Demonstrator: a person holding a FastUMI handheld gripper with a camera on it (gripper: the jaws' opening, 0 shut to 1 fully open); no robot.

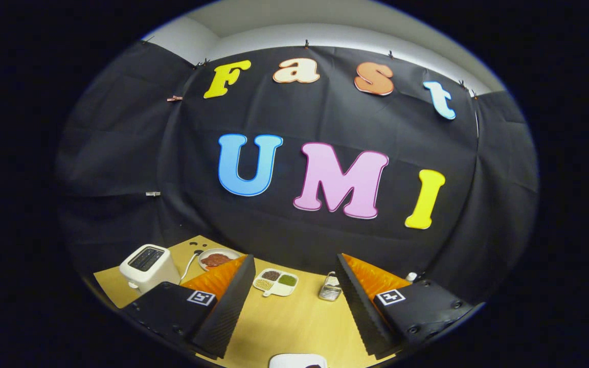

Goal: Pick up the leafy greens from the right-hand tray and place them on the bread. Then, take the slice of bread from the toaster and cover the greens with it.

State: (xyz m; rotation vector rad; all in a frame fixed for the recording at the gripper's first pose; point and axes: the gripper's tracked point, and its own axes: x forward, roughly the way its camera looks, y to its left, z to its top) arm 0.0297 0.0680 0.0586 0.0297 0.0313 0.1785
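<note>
Wooden bench (294, 322) lies under the tool (294, 299), held high and level, fingers spread wide with nothing between them. White toaster (149, 266) stands beyond its left finger; a divided tray (275, 282) sits ahead between the fingers.

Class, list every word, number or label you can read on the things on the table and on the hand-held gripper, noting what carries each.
None can be read.
White box-shaped toaster: no legible label.
Hand-held gripper, fingers open with nothing between them: square coded markers, patterns, not words.
White sectioned dish: no text.
</note>
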